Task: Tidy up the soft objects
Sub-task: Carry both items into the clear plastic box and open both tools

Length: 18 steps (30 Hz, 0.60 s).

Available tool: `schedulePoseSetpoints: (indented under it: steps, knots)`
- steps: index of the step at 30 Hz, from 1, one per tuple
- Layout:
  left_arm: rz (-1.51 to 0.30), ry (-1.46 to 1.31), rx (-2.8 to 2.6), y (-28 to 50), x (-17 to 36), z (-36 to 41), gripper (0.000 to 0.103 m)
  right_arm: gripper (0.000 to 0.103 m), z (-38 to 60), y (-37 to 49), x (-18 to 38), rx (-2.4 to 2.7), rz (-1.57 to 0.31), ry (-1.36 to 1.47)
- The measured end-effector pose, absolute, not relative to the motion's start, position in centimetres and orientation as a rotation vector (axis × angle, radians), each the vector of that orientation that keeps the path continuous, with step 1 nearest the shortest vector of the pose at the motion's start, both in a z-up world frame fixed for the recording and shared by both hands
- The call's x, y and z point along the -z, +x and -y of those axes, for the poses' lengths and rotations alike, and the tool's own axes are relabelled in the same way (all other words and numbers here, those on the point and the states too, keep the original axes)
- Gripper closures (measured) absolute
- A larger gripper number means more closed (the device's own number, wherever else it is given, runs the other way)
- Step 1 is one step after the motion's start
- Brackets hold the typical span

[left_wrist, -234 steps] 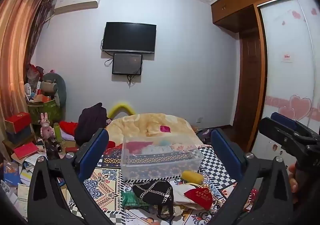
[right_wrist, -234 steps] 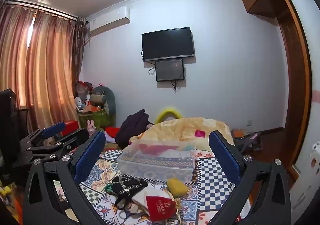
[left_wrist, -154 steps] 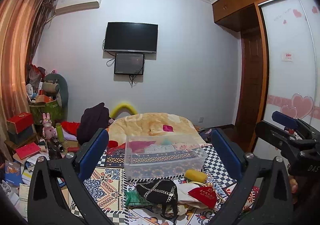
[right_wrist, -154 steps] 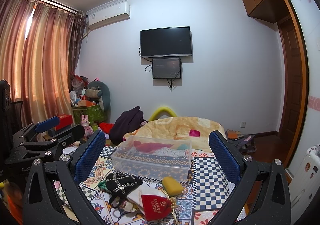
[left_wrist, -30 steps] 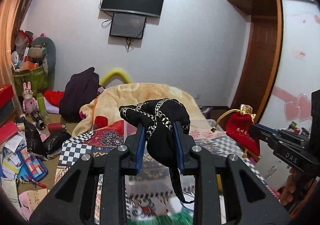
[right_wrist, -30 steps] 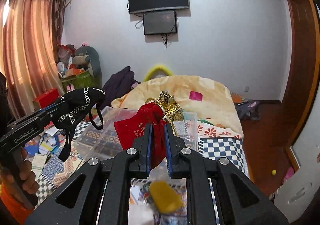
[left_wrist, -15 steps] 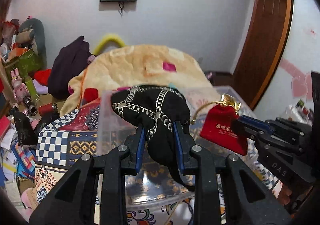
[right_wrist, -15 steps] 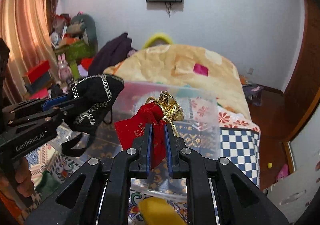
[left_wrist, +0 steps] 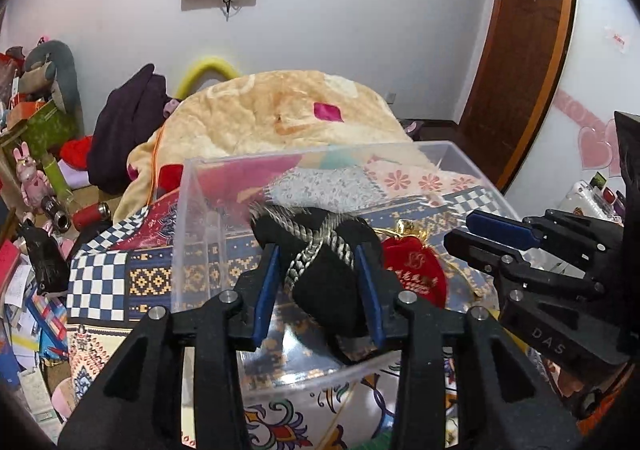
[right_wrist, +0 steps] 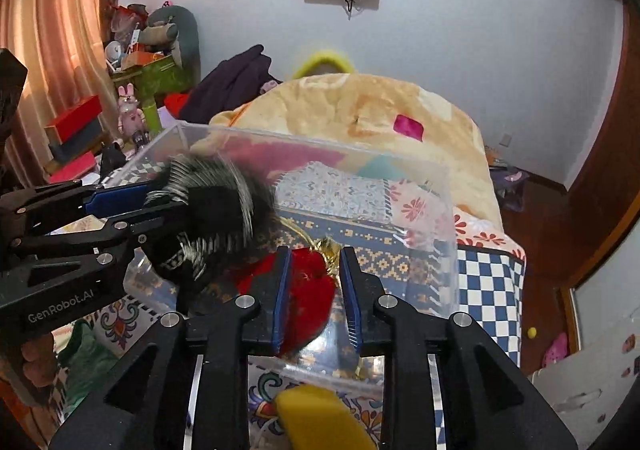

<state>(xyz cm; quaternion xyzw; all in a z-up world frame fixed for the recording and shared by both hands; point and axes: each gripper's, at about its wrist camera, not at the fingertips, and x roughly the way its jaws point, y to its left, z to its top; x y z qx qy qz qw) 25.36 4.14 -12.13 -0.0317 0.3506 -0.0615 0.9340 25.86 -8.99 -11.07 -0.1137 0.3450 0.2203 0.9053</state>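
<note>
as both loads come down from mid-air into the clear bin (left_wrist: 192, 210), my left tongs (left_wrist: 318, 276) pinch the black pouch (left_wrist: 328, 274); my right tongs (right_wrist: 314, 292), spread slightly, release the red pouch (right_wrist: 308, 298).

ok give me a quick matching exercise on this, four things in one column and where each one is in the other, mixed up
Things:
1. black pouch
2. red pouch
3. yellow sponge
4. clear box

Places:
A. on the patterned cloth, in front of the box, outside it
B. between the left gripper's fingers, over the box
C. on the patterned bed cover, in front of the orange blanket
D. inside the box, between the right gripper's parted fingers

Pairs: 1-B, 2-D, 3-A, 4-C
</note>
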Motion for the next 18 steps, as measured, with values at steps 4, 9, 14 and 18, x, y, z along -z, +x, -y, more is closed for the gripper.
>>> schedulePoseSetpoints:
  steps: [4, 9, 14, 18]
  knots:
    - [-0.671, -0.046, 0.129, 23.9, 10.6, -4.1, 0.057, 0.058, 10.0, 24.7, 9.7, -0.455, -0.663, -0.214]
    - [-0.596, -0.051, 0.131, 21.1, 8.5, -4.6, 0.04, 0.051, 11.4, 22.9, 8.1, -0.463, -0.605, -0.184]
    - [-0.55, -0.043, 0.129, 17.9, 7.7, -5.0, 0.022, 0.034, 12.9, 20.5, 7.2, -0.449, -0.535, -0.178]
    - [-0.564, -0.036, 0.127, 16.0, 8.6, -5.0, 0.015, 0.029, 13.8, 19.1, 7.8, -0.438, -0.521, -0.177]
